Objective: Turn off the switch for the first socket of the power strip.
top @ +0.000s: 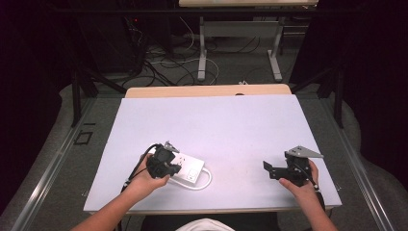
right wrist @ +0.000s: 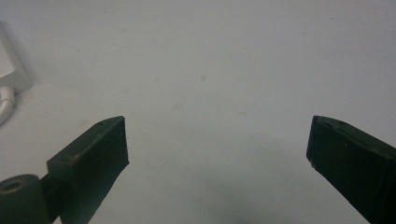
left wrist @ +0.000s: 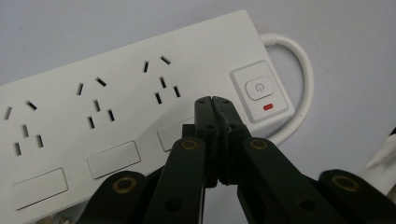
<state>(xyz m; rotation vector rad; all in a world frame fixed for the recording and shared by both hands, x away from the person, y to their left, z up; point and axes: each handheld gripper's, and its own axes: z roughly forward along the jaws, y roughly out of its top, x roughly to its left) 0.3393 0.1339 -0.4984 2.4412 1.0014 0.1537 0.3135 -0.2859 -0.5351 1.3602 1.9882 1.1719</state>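
My left gripper [left wrist: 215, 100], jaws pressed together and empty, hovers over the power strip [left wrist: 121, 93], its switch [left wrist: 259, 88] at two o'clock; my right gripper [right wrist: 217, 140] gapes wide, empty.

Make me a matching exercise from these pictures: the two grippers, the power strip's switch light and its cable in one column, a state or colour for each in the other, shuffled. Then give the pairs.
Things:
1. left gripper
2. right gripper
3. light under the switch of the power strip
4. cable

States or colours:
A. white, curving in a loop beside the strip's end
B. jaws wide apart over bare table
C. red
D. jaws shut together, tips over the strip near the switch

Pairs: 1-D, 2-B, 3-C, 4-A
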